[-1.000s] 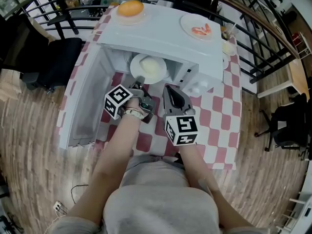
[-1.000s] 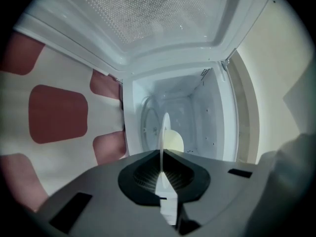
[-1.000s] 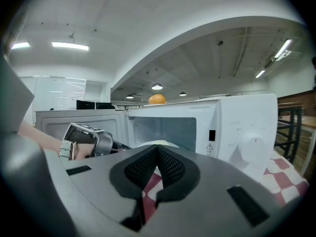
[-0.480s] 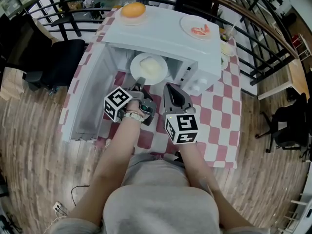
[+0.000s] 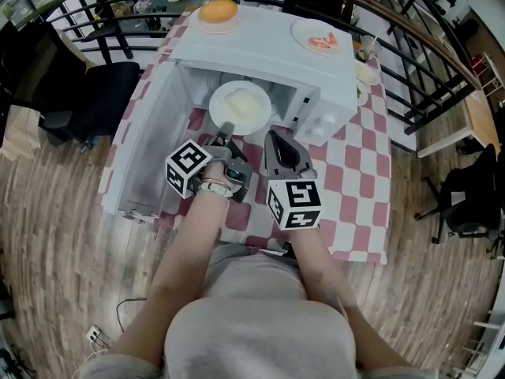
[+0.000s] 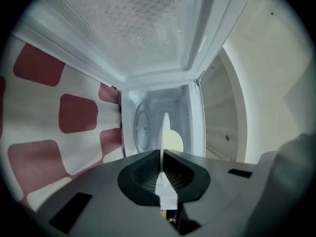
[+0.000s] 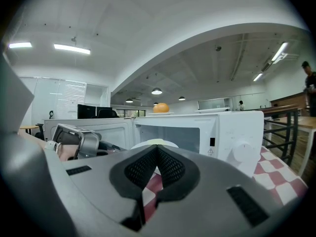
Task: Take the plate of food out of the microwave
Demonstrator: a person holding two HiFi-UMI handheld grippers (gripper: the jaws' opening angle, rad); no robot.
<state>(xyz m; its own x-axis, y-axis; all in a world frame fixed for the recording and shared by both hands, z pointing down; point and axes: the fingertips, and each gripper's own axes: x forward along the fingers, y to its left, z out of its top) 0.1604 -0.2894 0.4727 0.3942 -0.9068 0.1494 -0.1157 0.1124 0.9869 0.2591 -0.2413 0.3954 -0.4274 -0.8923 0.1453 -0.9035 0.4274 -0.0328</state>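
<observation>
A white plate (image 5: 239, 106) with pale yellow food sits at the mouth of the white microwave (image 5: 331, 93), most of it clear of the cavity. My left gripper (image 5: 226, 130) is shut on the plate's near rim. In the left gripper view the plate (image 6: 164, 132) stands edge-on between the pads, with the food (image 6: 174, 142) on one side and the glass turntable (image 6: 140, 130) behind. My right gripper (image 5: 271, 136) hangs just right of the plate, shut on nothing. In the right gripper view the plate (image 7: 155, 143) shows just over my right gripper (image 7: 157, 152).
The microwave door (image 5: 146, 144) stands swung open to the left. On the microwave top rest an orange bun on a plate (image 5: 218, 11) and a plate of red food (image 5: 319, 35). The table has a red-checked cloth (image 5: 355, 180). A black railing (image 5: 418, 46) runs behind, and a dark chair (image 5: 87, 93) stands at left.
The plate has come further out of the microwave toward me, carried by the left gripper. The right gripper has drawn back alongside it, still shut.
</observation>
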